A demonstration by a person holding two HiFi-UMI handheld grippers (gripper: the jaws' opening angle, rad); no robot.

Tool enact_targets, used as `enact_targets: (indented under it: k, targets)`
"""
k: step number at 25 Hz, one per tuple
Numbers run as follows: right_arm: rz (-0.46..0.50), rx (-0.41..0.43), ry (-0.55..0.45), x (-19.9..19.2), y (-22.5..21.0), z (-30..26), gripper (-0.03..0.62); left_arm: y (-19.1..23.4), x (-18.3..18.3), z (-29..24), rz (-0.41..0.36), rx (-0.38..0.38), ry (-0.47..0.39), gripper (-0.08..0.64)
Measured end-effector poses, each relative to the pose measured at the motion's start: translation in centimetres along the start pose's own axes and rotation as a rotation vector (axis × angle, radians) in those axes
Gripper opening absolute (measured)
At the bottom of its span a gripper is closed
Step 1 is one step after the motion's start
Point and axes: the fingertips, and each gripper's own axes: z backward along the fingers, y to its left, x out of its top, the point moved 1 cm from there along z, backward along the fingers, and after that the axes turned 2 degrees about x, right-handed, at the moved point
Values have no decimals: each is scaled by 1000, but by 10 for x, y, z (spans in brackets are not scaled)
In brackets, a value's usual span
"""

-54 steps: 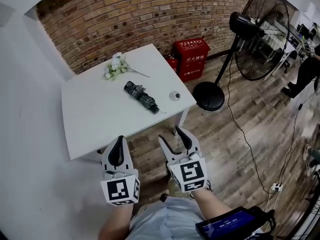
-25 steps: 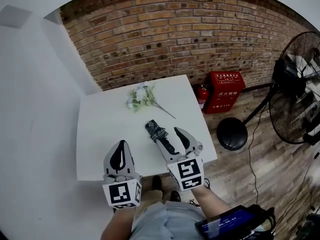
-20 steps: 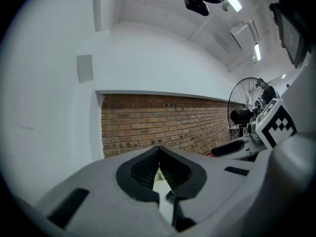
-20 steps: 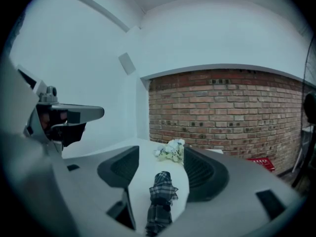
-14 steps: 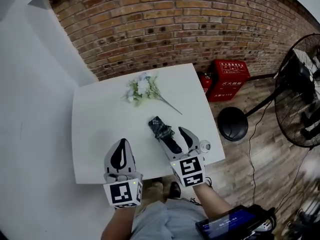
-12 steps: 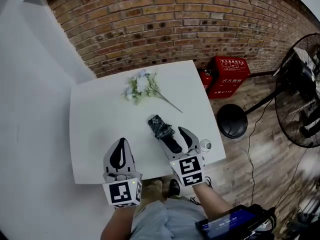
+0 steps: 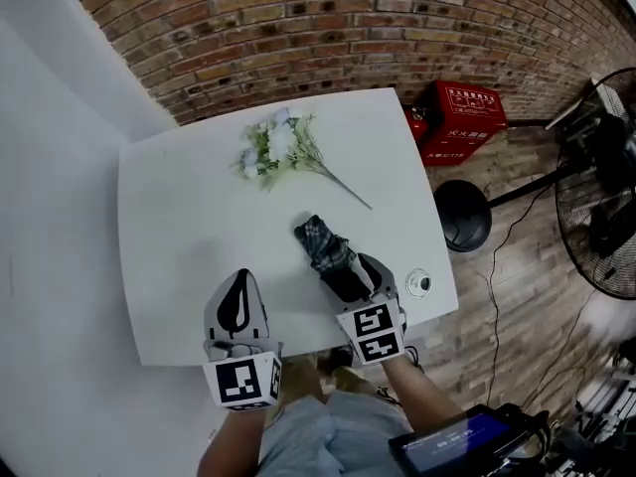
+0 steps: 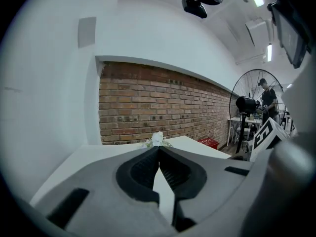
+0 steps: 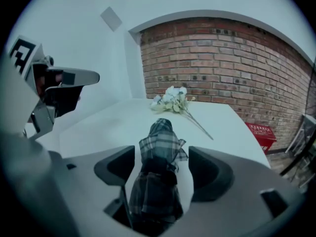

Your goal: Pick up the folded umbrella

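Grey plaid folded umbrella [image 9: 160,147] lies on the table [image 7: 189,227], straddled but unpressed by the right gripper [image 7: 352,278]'s opening fingers, ready for grasping; the left gripper [image 8: 159,149] hangs clenched, empty.

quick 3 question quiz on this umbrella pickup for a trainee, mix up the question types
1. True or false: the left gripper has its jaws standing apart.
2. What stands between the jaws of the right gripper? A: the folded umbrella. B: a cup. C: nothing.
3. Name the thing on the table that lies between the folded umbrella and the brick wall.

Key
1. False: they meet at the tips.
2. A. Those jaws are opening, and their pads do not press on it.
3. The flowers.
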Motion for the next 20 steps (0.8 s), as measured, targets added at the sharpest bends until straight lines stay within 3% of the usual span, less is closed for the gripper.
enact_targets:
  k: [9, 20]
  targets:
    - [-32, 16, 165, -43, 7, -20, 350, 15, -15, -4, 14, 14, 30, 7]
    - [-55, -26, 232, -53, 4, -26, 319, 22, -16, -3, 31, 8, 20, 8]
